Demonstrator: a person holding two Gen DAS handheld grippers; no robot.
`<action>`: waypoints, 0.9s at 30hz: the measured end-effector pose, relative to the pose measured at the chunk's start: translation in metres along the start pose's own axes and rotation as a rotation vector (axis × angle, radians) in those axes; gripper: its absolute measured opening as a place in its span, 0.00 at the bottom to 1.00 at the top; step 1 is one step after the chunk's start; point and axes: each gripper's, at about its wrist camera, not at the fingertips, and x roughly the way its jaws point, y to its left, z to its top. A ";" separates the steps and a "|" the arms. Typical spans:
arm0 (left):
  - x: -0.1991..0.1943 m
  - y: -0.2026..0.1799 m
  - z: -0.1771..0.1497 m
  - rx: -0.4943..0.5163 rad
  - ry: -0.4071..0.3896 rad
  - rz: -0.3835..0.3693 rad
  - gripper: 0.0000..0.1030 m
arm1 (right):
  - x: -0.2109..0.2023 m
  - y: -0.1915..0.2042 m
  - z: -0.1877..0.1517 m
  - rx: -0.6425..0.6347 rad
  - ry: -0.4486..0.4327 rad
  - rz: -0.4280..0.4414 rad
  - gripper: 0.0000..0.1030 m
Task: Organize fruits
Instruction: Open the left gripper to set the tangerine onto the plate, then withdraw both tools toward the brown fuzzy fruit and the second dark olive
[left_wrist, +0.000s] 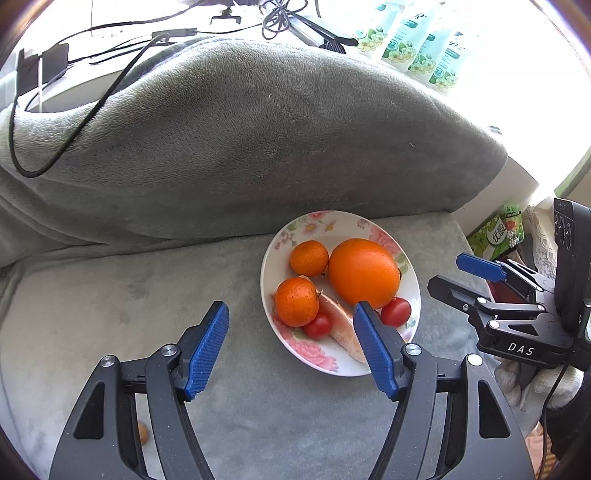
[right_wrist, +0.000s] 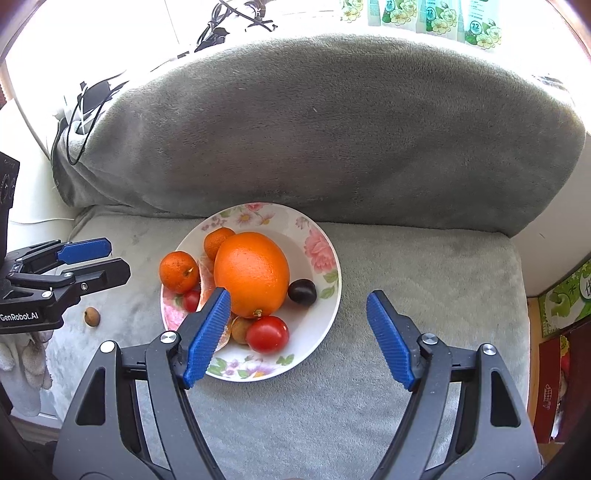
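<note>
A flowered plate (left_wrist: 343, 230) (right_wrist: 291, 240) rests on the grey seat cushion. It holds a big orange (left_wrist: 364, 271) (right_wrist: 251, 273), two mandarins (left_wrist: 309, 257) (left_wrist: 296, 301), cherry tomatoes (left_wrist: 396, 312) (right_wrist: 267, 334), a pink citrus segment (left_wrist: 341, 328), a dark round fruit (right_wrist: 302, 291) and a brown longan (right_wrist: 240, 330). My left gripper (left_wrist: 291, 308) (right_wrist: 118, 260) is open above the plate's left edge, holding nothing. My right gripper (right_wrist: 298, 297) (left_wrist: 447, 273) is open over the plate's right side, also holding nothing.
A second brown longan (right_wrist: 91, 316) (left_wrist: 142, 434) lies loose on the cushion left of the plate. A grey-covered backrest (right_wrist: 332, 129) rises close behind the plate. Cables (left_wrist: 74, 110) trail over its left end. Green packages (left_wrist: 498, 236) stand at the right.
</note>
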 end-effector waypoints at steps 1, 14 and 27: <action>-0.002 0.000 -0.001 -0.002 -0.002 0.000 0.68 | -0.001 0.001 -0.001 0.001 -0.002 0.002 0.76; -0.024 0.006 -0.018 -0.029 -0.035 0.009 0.68 | -0.011 0.029 -0.021 -0.057 -0.001 0.016 0.76; -0.036 0.037 -0.045 -0.083 -0.025 0.063 0.68 | -0.013 0.071 -0.045 -0.163 0.008 0.053 0.76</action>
